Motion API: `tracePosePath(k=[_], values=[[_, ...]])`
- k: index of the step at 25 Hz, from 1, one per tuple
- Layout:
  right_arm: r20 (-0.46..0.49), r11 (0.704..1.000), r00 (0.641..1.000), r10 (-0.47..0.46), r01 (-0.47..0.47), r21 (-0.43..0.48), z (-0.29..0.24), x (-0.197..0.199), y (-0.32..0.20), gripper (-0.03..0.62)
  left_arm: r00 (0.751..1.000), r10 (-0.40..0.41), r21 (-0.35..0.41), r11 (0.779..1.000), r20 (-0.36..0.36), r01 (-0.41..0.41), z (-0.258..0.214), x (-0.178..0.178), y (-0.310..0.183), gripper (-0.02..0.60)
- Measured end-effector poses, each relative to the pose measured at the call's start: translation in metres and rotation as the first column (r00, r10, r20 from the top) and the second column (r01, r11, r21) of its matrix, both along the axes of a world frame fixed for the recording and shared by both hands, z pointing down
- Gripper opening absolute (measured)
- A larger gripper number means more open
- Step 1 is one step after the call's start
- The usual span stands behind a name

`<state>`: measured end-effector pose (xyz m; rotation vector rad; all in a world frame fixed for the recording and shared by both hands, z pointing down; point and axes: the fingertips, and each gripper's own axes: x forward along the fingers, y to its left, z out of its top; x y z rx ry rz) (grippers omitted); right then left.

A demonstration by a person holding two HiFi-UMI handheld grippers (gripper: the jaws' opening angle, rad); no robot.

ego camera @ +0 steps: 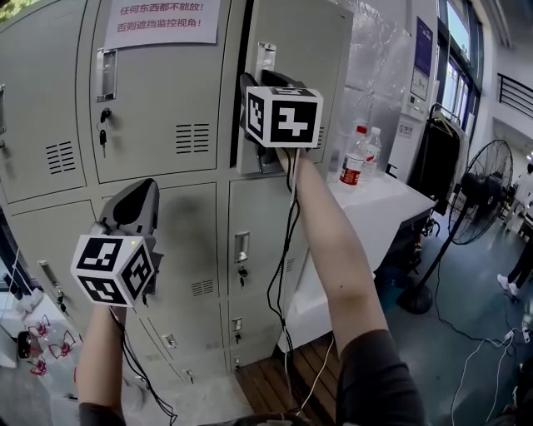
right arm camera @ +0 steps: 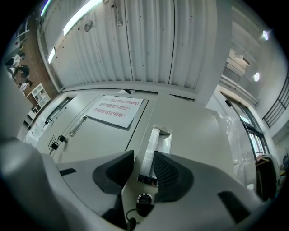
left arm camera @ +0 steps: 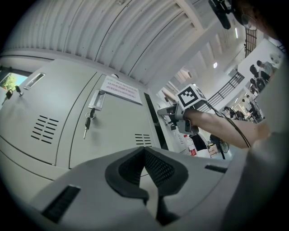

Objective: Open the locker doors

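Observation:
Grey metal lockers (ego camera: 150,100) fill the head view. The upper right locker door (ego camera: 291,50) stands slightly ajar, with a dark gap along its left edge. My right gripper (ego camera: 255,88) is at that door's edge; in the right gripper view its jaws (right arm camera: 143,167) are shut on the door's metal handle strip (right arm camera: 156,144), just above the lock with its key (right arm camera: 143,198). My left gripper (ego camera: 140,191) hangs lower left in front of a middle-row door, away from any handle. Its pads (left arm camera: 144,150) meet at the tips with nothing between them.
A paper notice (ego camera: 162,21) is stuck on the top middle door, whose key (ego camera: 104,125) hangs in its lock. Lower doors have handles and keys (ego camera: 241,250). Right of the lockers stand a white table (ego camera: 391,204) with bottles (ego camera: 354,158) and a floor fan (ego camera: 483,179).

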<state>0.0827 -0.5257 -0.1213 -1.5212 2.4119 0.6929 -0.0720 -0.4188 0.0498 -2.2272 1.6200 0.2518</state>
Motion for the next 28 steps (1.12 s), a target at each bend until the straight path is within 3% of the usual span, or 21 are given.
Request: tracePosePath(k=[6,16,28], values=[[-0.072,0.992,0.993,0.096,-0.089,0.09,0.001,0.005,0.014,0.16,1.0,0.008,-0.014,1.0,0.005,-0.008,0.005,0.004,0.005,0.009],[-0.13,0.973,0.975,0.179,-0.156,0.17,0.002,0.022,0.042,0.16,0.997,0.071,-0.02,0.997,0.012,-0.071,0.005,0.034,0.015,0.009],[-0.137,0.978,0.975,0.174,-0.155,0.141,0.004,0.058,0.081,0.106,0.987,0.162,-0.021,0.987,0.018,-0.161,0.004,0.075,0.031,0.009]])
